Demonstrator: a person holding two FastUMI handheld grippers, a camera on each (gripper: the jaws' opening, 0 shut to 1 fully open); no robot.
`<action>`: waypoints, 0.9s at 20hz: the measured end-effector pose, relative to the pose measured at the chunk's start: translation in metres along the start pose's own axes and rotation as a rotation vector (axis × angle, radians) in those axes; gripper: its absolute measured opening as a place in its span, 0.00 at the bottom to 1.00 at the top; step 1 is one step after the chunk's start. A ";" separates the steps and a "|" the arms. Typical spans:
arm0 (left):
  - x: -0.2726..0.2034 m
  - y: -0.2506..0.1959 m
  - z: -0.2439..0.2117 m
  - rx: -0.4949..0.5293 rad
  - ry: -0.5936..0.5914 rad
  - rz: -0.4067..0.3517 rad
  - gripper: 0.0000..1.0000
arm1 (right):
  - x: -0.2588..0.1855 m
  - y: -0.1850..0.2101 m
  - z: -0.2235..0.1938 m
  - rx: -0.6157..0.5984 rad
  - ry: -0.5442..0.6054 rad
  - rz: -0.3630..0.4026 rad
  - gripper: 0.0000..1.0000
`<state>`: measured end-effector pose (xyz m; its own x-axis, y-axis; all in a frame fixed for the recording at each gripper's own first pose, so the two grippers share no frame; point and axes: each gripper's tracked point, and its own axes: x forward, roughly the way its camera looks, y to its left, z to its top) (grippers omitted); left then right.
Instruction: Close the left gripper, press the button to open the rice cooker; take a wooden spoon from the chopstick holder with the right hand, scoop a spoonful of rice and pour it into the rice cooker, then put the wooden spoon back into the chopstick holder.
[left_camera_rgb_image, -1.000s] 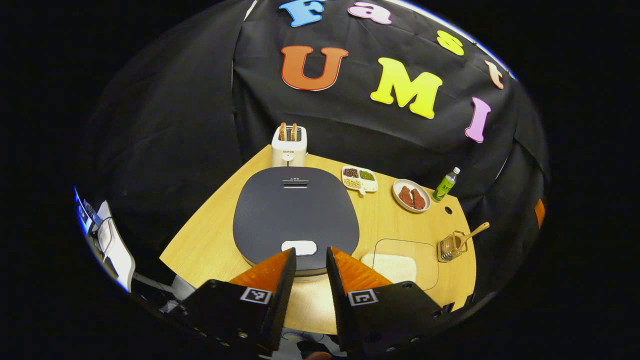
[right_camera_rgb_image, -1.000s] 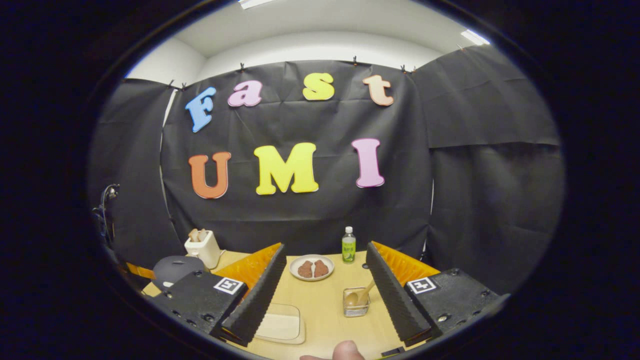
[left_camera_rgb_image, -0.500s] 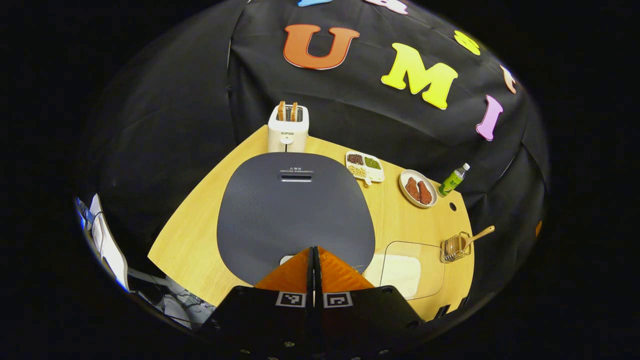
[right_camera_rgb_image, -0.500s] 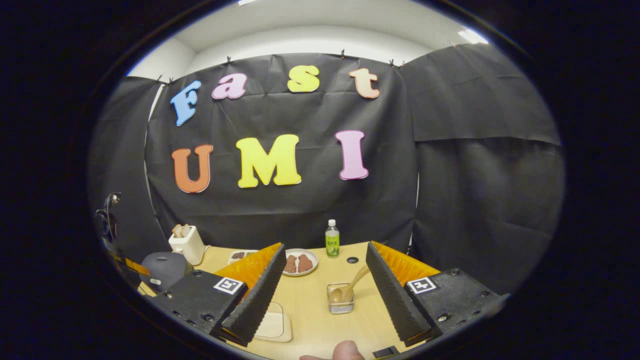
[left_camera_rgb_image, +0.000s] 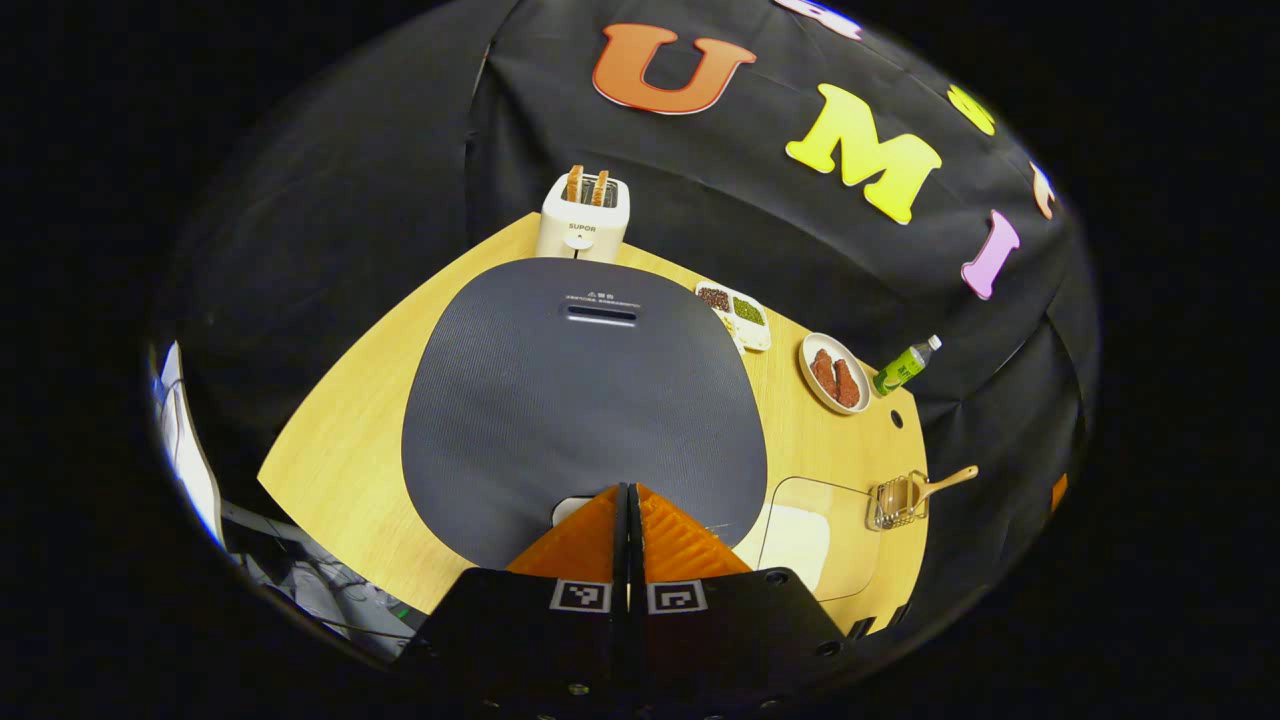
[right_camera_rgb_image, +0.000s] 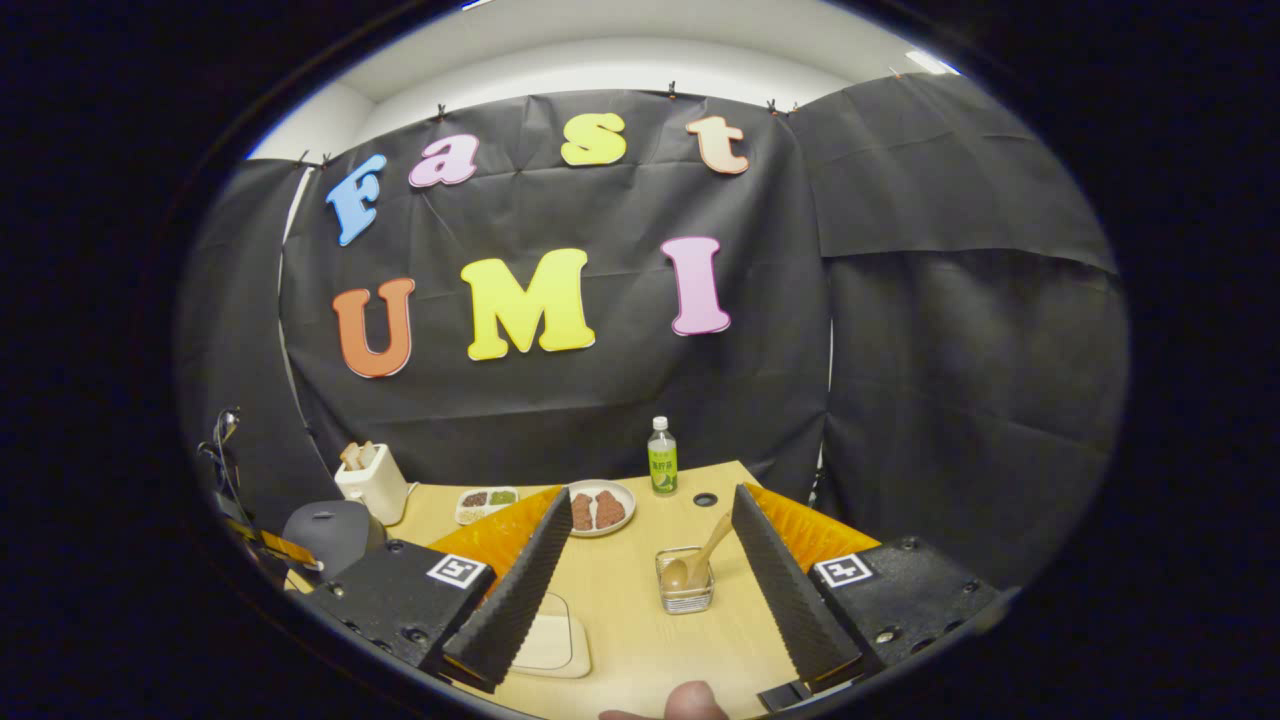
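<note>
The dark grey rice cooker (left_camera_rgb_image: 585, 400) sits lid down below my left gripper (left_camera_rgb_image: 628, 490). That gripper is shut, its tips over the white button (left_camera_rgb_image: 568, 508) at the lid's near edge; whether they touch it I cannot tell. To the right stand the clear container of rice (left_camera_rgb_image: 815, 535) and the wire chopstick holder (left_camera_rgb_image: 898, 500) with the wooden spoon (left_camera_rgb_image: 940, 482) leaning out. In the right gripper view, my right gripper (right_camera_rgb_image: 650, 495) is open above the table, with the holder (right_camera_rgb_image: 686, 593) and spoon (right_camera_rgb_image: 700, 562) between and beyond its fingers. The cooker (right_camera_rgb_image: 333, 530) is at far left.
A white toaster (left_camera_rgb_image: 582, 216) stands behind the cooker. A divided dish of beans (left_camera_rgb_image: 738, 312), a plate of meat (left_camera_rgb_image: 835, 375) and a green bottle (left_camera_rgb_image: 905, 365) line the table's back. A small round hole (left_camera_rgb_image: 896, 419) is in the tabletop. A thumb (right_camera_rgb_image: 690, 702) shows at the bottom.
My left gripper shut and came down closer to the cooker lid, over the button. My right gripper rose and drifted, so the holder sits more centred between its open fingers.
</note>
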<state>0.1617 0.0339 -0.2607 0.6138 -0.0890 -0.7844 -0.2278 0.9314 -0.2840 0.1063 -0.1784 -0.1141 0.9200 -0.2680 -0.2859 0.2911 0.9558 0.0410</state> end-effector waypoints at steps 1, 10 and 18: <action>0.005 -0.001 -0.001 0.002 0.009 -0.011 0.00 | 0.000 0.003 0.000 0.003 0.000 0.006 0.97; -0.028 -0.014 0.046 0.070 -0.228 0.017 0.00 | -0.010 -0.002 0.032 -0.017 -0.068 0.020 0.97; -0.089 -0.045 0.142 0.153 -0.555 0.004 0.01 | -0.019 -0.011 0.042 -0.026 -0.091 0.029 1.00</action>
<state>0.2245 0.0500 -0.1000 0.9274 0.0750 -0.3665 -0.1446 0.9754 -0.1662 0.0964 -0.1890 -0.0684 0.9485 -0.2485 -0.1966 0.2578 0.9659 0.0224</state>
